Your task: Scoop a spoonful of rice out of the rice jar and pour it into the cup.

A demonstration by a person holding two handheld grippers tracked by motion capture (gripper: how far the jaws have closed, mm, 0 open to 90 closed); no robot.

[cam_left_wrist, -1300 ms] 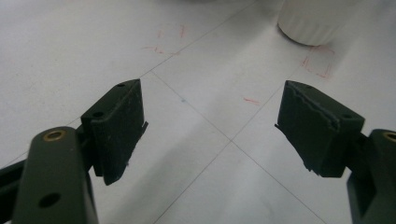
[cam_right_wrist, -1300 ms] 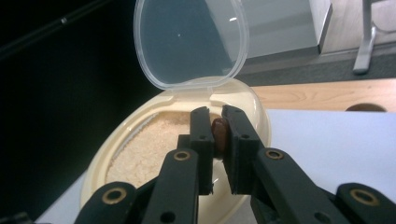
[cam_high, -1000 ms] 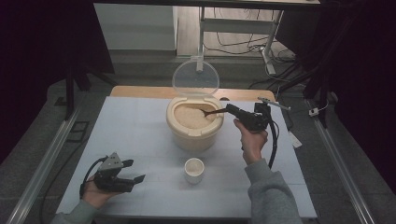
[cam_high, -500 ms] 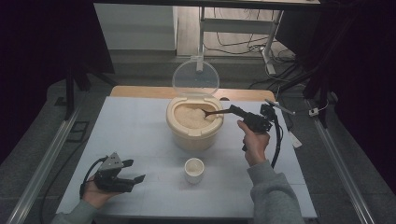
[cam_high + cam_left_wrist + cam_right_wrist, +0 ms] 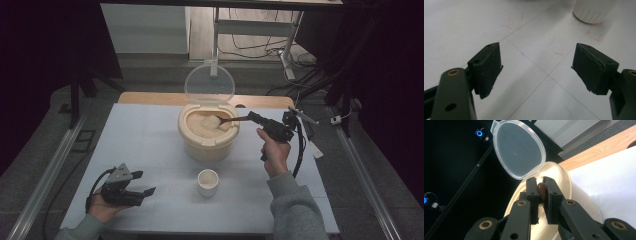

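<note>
spoon (image 5: 231,120) over rice bin (image 5: 208,131); white gridded tabletop (image 5: 150,145), dark room.

Tabletop (image 5: 150,135): white sheet over wood, bare wooden strip along far edge; thin grid lines and faint red marks on sheet. Cream rice bin (image 5: 207,142) stands on it mid-far, clear lid upright, just left of right tool (image 5: 252,118), whose tip is over bin mouth. Small white cup (image 5: 208,182) stands nearer, below right tool, well right of left tool (image 5: 142,184). Left tool low over near-left corner, hand resting on sheet.
</note>
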